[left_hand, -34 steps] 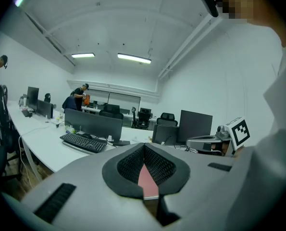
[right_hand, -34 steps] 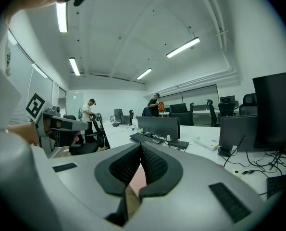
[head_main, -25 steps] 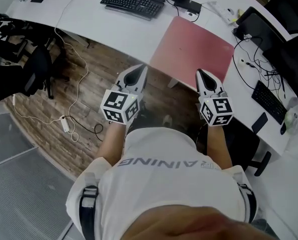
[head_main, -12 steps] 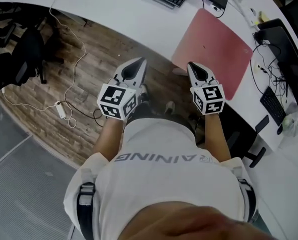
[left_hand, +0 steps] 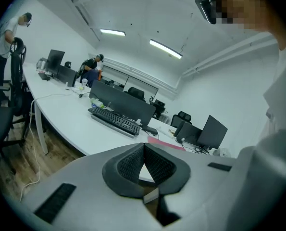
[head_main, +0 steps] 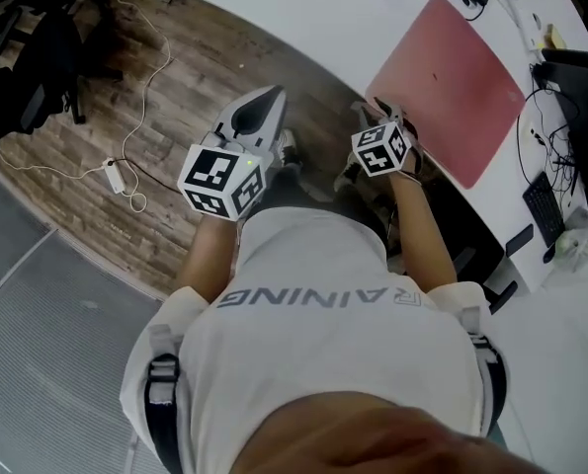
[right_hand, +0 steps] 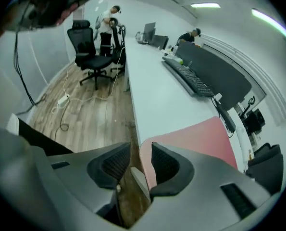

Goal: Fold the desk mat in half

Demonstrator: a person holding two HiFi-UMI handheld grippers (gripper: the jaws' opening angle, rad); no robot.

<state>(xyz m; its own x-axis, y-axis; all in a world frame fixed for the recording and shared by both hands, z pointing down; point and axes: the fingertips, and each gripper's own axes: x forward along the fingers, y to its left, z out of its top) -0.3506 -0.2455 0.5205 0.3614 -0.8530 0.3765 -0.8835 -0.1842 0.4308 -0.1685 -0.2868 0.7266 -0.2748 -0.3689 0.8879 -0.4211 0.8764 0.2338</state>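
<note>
The pink desk mat (head_main: 444,85) lies flat on the white desk (head_main: 308,23), its near corner at the desk's front edge. My right gripper (head_main: 378,115) hovers just short of that corner, over the floor, rolled onto its side. In the right gripper view its jaws (right_hand: 141,150) are opening; the mat (right_hand: 200,138) corner shows just beyond the gap and the pads touch nothing. My left gripper (head_main: 264,102) hangs over the wooden floor left of the mat, away from the desk. Its jaws (left_hand: 143,148) are shut at the tips, with nothing in them.
A black keyboard (right_hand: 188,78) and dark monitors (left_hand: 118,100) sit further along the desk. Cables and a power strip (head_main: 114,174) trail over the wooden floor. Black office chairs (right_hand: 92,52) stand by the desk, with people at its far end.
My right gripper has rolled sideways and come closer to the mat's near corner. The head view has swung, so the mat now sits further up and right. The left gripper has barely shifted.
</note>
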